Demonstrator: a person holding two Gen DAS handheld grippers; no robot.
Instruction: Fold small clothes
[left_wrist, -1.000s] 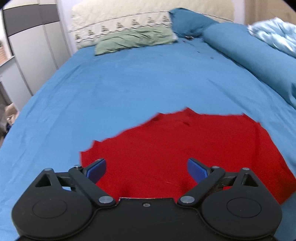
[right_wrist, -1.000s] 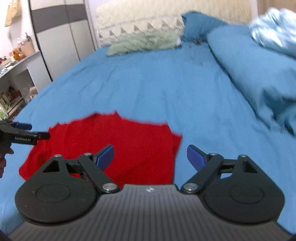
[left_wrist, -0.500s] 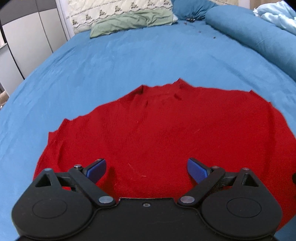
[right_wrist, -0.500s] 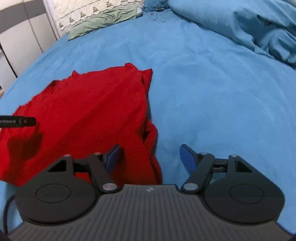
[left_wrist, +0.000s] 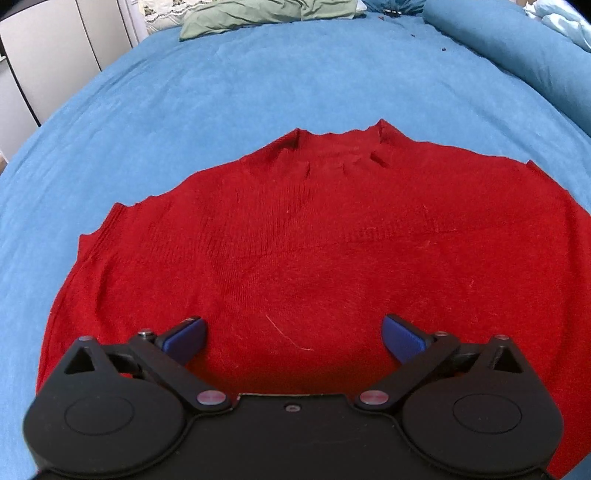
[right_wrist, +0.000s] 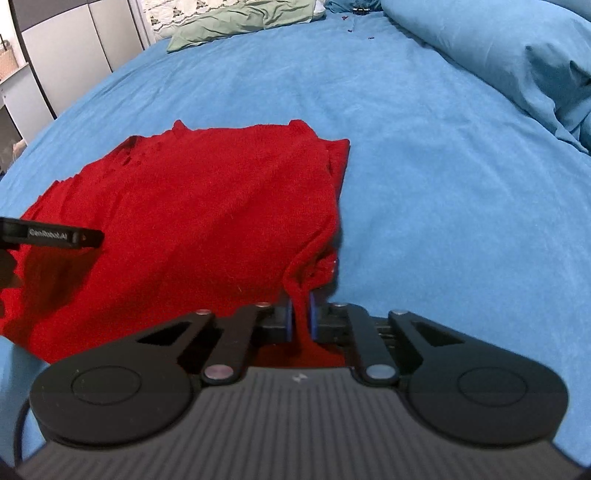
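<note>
A red knit garment (left_wrist: 314, 236) lies spread flat on the blue bed sheet (left_wrist: 221, 85). My left gripper (left_wrist: 293, 338) is open and hovers just over the garment's near edge, empty. In the right wrist view the garment (right_wrist: 192, 206) lies left of centre, and my right gripper (right_wrist: 302, 317) is shut on its near right corner, pinching a raised fold of red cloth between the blue pads. The left gripper's tip (right_wrist: 55, 236) shows at the left edge of the right wrist view, over the garment's left side.
A green pillow (left_wrist: 266, 13) lies at the head of the bed. A rolled blue duvet (right_wrist: 491, 55) runs along the right side. White and grey wardrobe doors (left_wrist: 48, 55) stand to the left of the bed.
Both grippers have dropped lower and closer to the garment. My right gripper has closed on the garment's near right corner; it was open before. The left gripper stays open.
</note>
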